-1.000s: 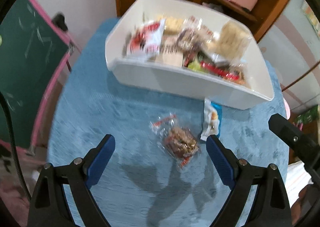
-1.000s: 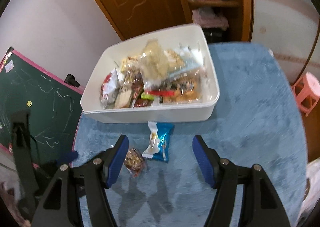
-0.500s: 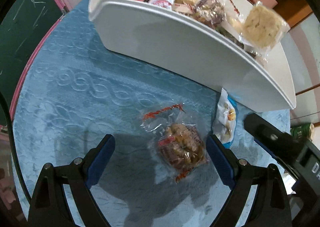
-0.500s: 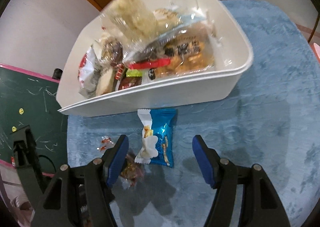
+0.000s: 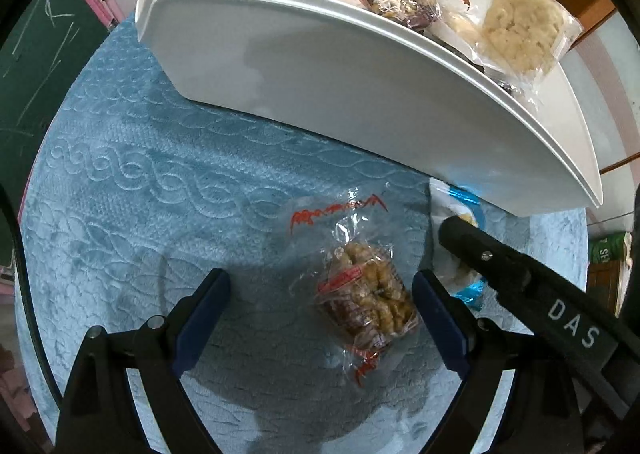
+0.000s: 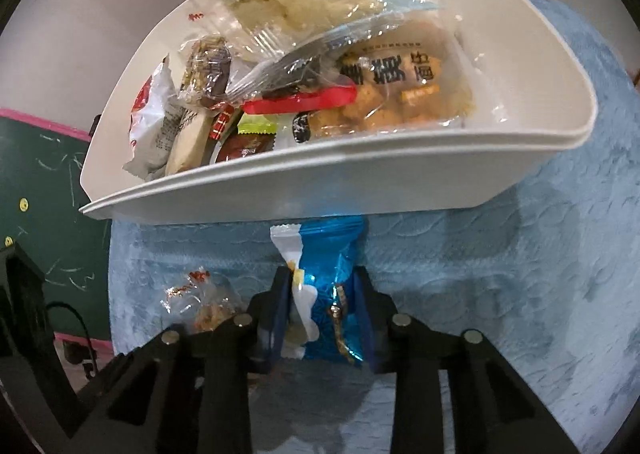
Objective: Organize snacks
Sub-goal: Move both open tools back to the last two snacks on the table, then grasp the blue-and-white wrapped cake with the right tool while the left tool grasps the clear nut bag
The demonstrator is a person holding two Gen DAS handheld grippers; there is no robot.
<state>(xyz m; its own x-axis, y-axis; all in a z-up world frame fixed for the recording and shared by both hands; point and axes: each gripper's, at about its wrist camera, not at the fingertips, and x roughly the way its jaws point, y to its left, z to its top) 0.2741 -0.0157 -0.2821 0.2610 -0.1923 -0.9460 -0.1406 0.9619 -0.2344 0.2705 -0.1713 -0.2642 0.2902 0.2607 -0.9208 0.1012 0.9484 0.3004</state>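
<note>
Snacks are being sorted: the blue-wrapped snack [image 6: 332, 290] is being pinched across its width by the right gripper [image 6: 322, 308], long axis aimed at the white bin [image 6: 320, 182] dead ahead. The clear-wrapped nut snack [image 5: 366, 294] is being straddled by the wide-open left gripper [image 5: 320, 310], nearer its right finger.

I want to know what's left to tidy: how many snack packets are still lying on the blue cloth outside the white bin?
2. The blue packet lies against the white bin, clamped in the right gripper. The clear nut-snack packet lies between the open left gripper fingers.
</note>
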